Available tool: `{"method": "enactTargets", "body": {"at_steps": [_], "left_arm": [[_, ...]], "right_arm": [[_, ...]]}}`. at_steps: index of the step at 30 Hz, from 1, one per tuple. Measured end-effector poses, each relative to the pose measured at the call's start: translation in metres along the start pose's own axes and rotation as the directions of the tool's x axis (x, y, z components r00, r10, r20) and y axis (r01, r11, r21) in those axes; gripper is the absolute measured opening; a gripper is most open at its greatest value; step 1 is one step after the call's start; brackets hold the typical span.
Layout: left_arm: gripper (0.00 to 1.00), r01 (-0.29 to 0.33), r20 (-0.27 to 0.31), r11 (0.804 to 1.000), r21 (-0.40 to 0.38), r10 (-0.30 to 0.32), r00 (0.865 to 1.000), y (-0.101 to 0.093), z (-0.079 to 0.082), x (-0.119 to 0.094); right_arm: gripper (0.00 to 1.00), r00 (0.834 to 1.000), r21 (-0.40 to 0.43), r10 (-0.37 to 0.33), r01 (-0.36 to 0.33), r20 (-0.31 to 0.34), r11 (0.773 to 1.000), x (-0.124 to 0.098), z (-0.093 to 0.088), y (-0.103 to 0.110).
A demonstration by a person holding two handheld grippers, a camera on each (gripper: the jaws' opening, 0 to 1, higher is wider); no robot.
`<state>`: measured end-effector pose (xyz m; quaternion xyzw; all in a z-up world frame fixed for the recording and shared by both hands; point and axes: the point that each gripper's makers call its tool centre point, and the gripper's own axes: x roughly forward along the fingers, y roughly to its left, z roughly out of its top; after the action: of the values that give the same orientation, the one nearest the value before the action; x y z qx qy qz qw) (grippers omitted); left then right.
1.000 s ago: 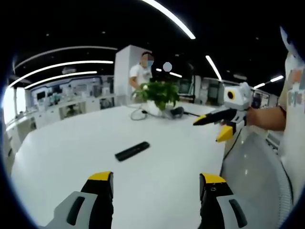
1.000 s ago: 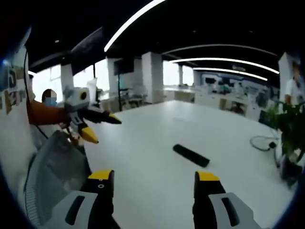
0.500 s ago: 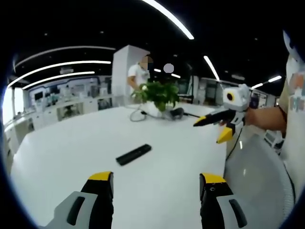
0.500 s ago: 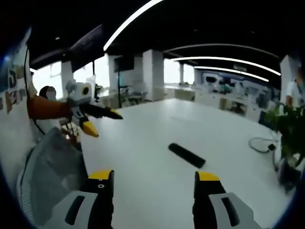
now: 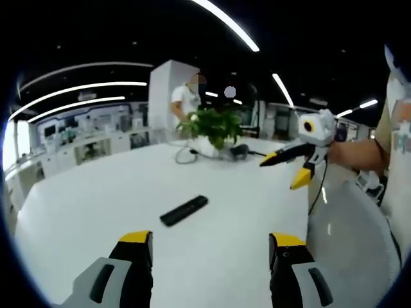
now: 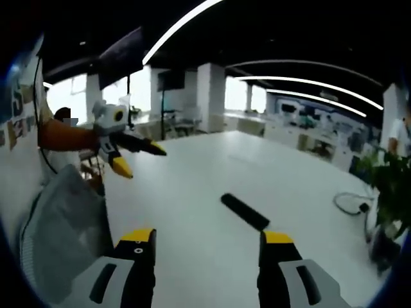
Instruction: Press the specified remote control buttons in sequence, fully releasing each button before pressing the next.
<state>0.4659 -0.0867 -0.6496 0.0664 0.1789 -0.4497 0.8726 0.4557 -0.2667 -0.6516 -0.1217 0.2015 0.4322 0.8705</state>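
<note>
A black remote control (image 5: pixel 184 210) lies flat on the white table (image 5: pixel 96 192), ahead of my left gripper (image 5: pixel 210 247), whose jaws stand wide apart with nothing between them. In the right gripper view the same remote control (image 6: pixel 244 212) lies just beyond my right gripper (image 6: pixel 205 244), also open and empty. Each gripper is held above the table, short of the remote. The right gripper (image 5: pixel 288 168) appears at the right of the left gripper view, open, in a person's hand. The left gripper (image 6: pixel 131 157) appears at the left of the right gripper view, open too.
A potted green plant (image 5: pixel 214 127) with a cable (image 5: pixel 186 154) stands at the table's far side. A grey mesh chair (image 6: pixel 58 224) sits by the table edge next to the person holding the grippers. Another person (image 5: pixel 186 99) stands behind the plant.
Both views have drifted slightly. The remote sits a bit nearer the centre of each view than before. Both grippers stay open and the remote has not moved on the table.
</note>
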Motion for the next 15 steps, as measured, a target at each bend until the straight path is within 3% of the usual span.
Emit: {"method": "enactTargets", "body": {"at_steps": [15], "left_arm": [[0.76, 0.03, -0.011, 0.999, 0.013, -0.029, 1.0, 0.008, 0.0, 0.013]], "right_arm": [[0.63, 1.0, -0.038, 0.01, -0.011, -0.026, 0.999, 0.01, 0.007, -0.019]]}}
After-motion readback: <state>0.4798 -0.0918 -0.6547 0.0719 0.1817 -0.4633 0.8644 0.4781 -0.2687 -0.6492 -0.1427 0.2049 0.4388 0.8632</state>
